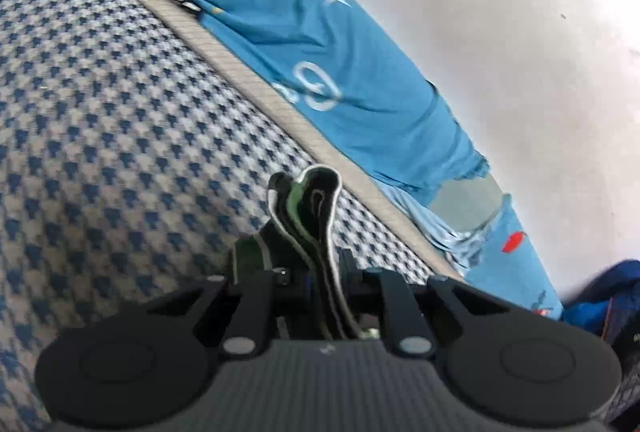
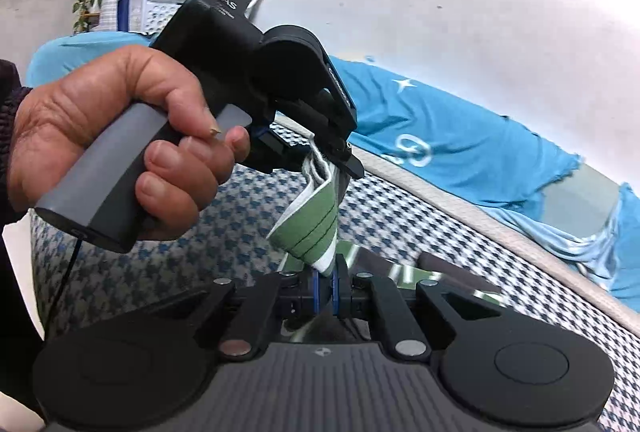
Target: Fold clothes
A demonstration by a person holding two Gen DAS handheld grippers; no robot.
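Left gripper (image 1: pixel 316 260) up close, squeezed tight on a folded bit of green and white cloth (image 1: pixel 316 199), over a checked cushion (image 1: pixel 120 91), blue sheet (image 1: pixel 300 31) behind, right gripper (image 2: pixel 325 274) pinching the cloth's lower end, hand (image 2: pixel 120 135) holding the left gripper above

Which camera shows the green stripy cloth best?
The right wrist view: the green striped cloth faces the camera there, stretched between the left gripper and the right gripper. The left wrist view shows only its bunched, dark edge sticking out of the left gripper.
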